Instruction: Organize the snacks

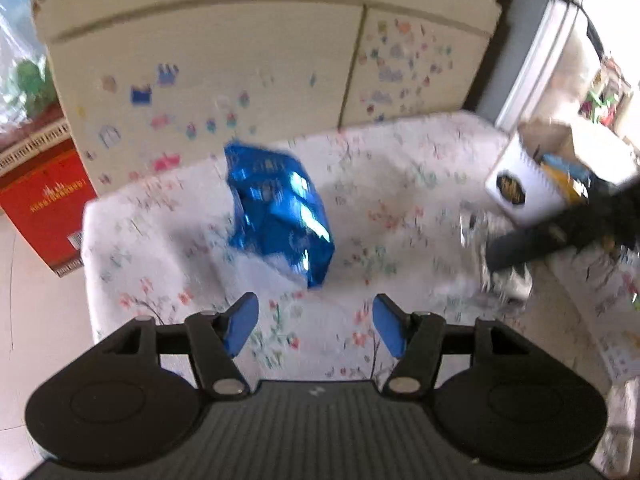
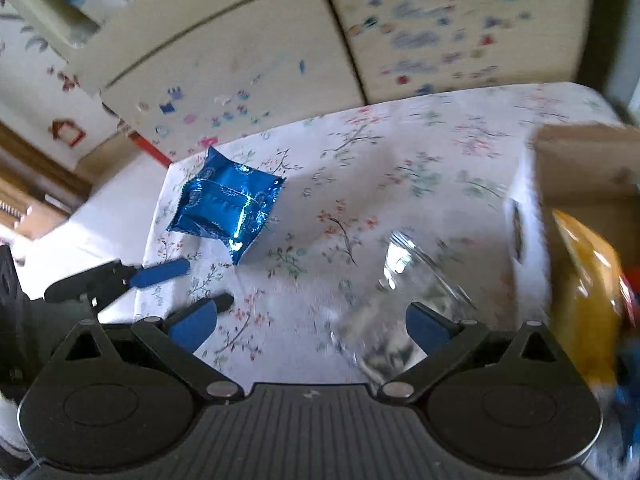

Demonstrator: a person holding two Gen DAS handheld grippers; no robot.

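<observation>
Two snack packs remain loose on the floral-cloth worktop [image 1: 168, 240]. From the left wrist, the blue foil snack bag [image 1: 280, 216] lies at twelve o'clock, just beyond the left tool [image 1: 314, 314], whose blue pads stand apart with nothing between them. At three o'clock a white carton [image 1: 520, 192] with packets inside sits by a crinkled silver-clear packet [image 1: 500, 268], partly covered by a dark tool finger.

From the right wrist, the right tool [image 2: 310, 320] is spread wide and empty; the clear packet [image 2: 400, 304] blurs just ahead of its right-hand pad, and I cannot tell whether they touch. The blue bag [image 2: 226, 208] lies at eleven o'clock, the left tool [image 2: 184, 284] at nine, the carton [image 2: 532, 240] at three.

Risks, as I judge: slick foil could squirt out of a pinch taken at a puffed corner, and the blue bag lies near the worktop's edge, so a nudge could drop it.

Only the right view shows an orange bag [image 2: 588, 300] in the carton; only the left shows the carton's printed emblem.
</observation>
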